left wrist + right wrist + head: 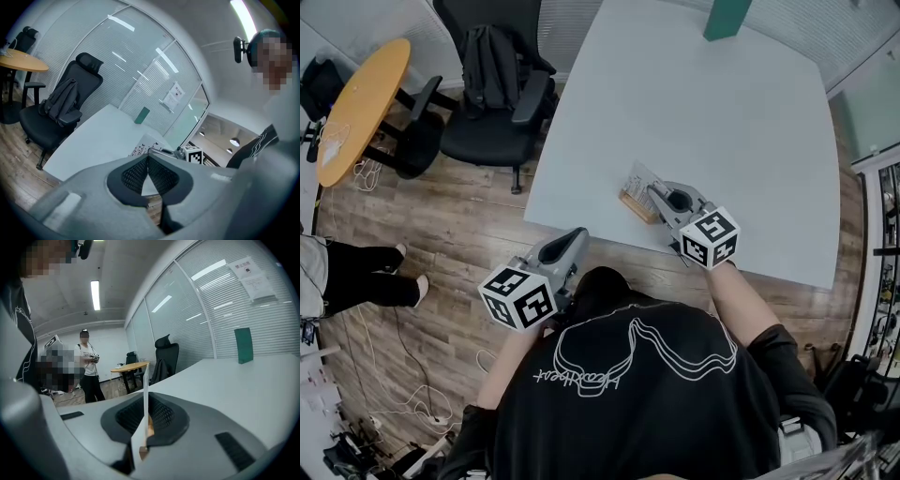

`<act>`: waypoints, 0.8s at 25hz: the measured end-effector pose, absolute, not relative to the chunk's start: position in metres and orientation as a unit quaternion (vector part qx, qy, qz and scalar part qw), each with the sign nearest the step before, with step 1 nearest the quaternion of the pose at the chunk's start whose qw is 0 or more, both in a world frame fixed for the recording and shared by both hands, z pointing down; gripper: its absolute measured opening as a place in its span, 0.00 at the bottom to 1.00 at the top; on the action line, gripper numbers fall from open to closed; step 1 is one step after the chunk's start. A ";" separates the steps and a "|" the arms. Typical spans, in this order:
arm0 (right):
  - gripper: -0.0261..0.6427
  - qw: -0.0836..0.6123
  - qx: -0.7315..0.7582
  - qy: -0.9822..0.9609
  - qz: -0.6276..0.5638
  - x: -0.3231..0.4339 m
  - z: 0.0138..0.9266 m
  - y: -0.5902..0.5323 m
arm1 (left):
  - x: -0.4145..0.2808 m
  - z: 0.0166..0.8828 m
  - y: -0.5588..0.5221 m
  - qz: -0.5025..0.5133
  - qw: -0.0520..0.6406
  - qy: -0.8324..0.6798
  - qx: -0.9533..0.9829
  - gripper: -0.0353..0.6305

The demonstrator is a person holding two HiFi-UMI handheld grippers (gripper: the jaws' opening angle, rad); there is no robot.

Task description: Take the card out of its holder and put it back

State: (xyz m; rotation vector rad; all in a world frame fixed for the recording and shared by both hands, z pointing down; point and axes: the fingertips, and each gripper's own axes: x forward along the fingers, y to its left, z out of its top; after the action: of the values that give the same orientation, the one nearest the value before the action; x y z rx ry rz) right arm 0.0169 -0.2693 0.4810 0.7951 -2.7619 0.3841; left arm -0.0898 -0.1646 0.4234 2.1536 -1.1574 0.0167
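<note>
A white printed card (640, 177) stands on the white table (741, 141) near its front edge, its lower edge at a small wooden holder (637, 207). My right gripper (656, 194) is shut on the card. In the right gripper view the card (146, 390) shows edge-on between the black pads, with the wooden holder (149, 428) just below. My left gripper (577, 236) hangs off the table's front edge over the floor, shut and empty. From the left gripper (148, 157) I see the card (144, 145) ahead.
A teal standing sign (727, 19) is at the table's far edge. A black office chair with a backpack (492, 89) and a round wooden table (361, 103) stand to the left. A person (89, 366) stands on the wooden floor, where cables (412, 398) lie.
</note>
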 end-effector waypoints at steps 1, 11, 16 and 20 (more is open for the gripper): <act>0.07 0.121 0.273 -0.945 0.133 0.016 0.484 -0.269 | -0.090 0.424 -0.164 0.007 0.342 -0.445 0.828 0.07; 0.07 0.133 0.271 -0.945 0.122 0.013 0.504 -0.263 | -0.095 0.430 -0.161 0.008 0.348 -0.449 0.823 0.07; 0.08 0.145 0.265 -0.946 0.120 0.012 0.515 -0.263 | -0.098 0.437 -0.165 0.010 0.357 -0.452 0.817 0.07; 0.09 0.153 0.265 -0.945 0.119 0.011 0.520 -0.262 | -0.099 0.443 -0.167 0.011 0.362 -0.452 0.815 0.07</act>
State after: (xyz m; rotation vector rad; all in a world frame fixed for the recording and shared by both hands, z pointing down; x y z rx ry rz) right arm 0.0111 -0.2618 0.5198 0.7591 -2.7085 0.3424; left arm -0.0994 -0.1666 0.4427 2.0993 -1.1642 0.0277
